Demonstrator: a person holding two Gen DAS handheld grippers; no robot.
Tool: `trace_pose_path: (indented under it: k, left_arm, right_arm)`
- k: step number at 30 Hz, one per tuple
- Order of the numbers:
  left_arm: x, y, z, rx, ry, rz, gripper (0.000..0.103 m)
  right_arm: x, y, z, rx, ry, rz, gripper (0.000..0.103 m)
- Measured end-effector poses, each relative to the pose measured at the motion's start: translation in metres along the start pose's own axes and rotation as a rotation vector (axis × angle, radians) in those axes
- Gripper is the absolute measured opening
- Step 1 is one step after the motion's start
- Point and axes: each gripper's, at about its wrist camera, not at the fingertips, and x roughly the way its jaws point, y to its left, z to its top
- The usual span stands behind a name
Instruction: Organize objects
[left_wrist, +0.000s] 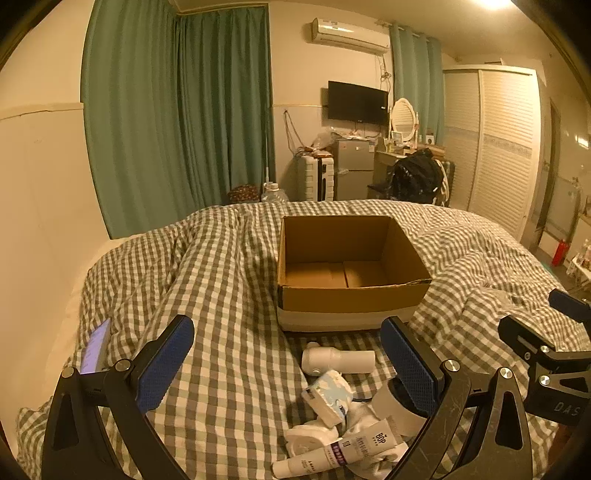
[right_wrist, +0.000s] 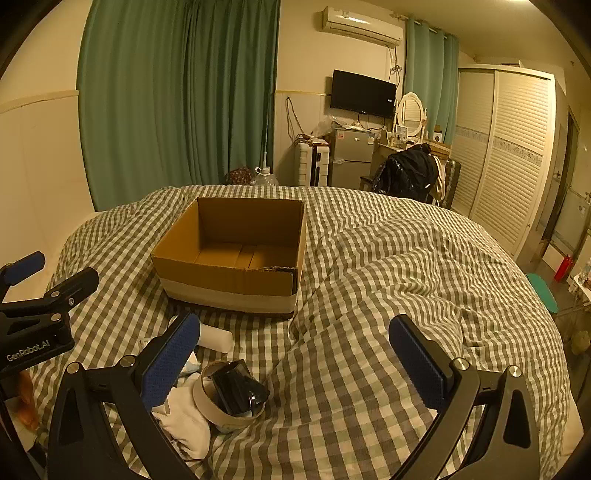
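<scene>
Two grippers hang over a bed spread with a green-and-white checked duvet, both with jaws spread wide and nothing between the pads. The left gripper tilts down toward a small heap of things lying near the front edge of the bed: a white bottle on its side, a crumpled patterned packet just nearer, a white tube nearest of all, and a white sock beneath them. The heap lies low and to the right between that gripper's fingers. A white camera with a dark lens sits at the heap's right end, just beside the left finger of the right gripper. Beyond the heap, farther up the bed, an open cardboard box stands upright. A phone lies far left on the duvet
</scene>
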Motion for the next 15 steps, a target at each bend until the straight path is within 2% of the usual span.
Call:
trace_pose_path:
  k: [15]
  left_arm:
    - [-0.013,0.003,0.003,-0.018,-0.021,-0.012,0.103]
  right_arm:
    - [-0.012,0.004,0.006,-0.015,-0.018,0.019,0.103]
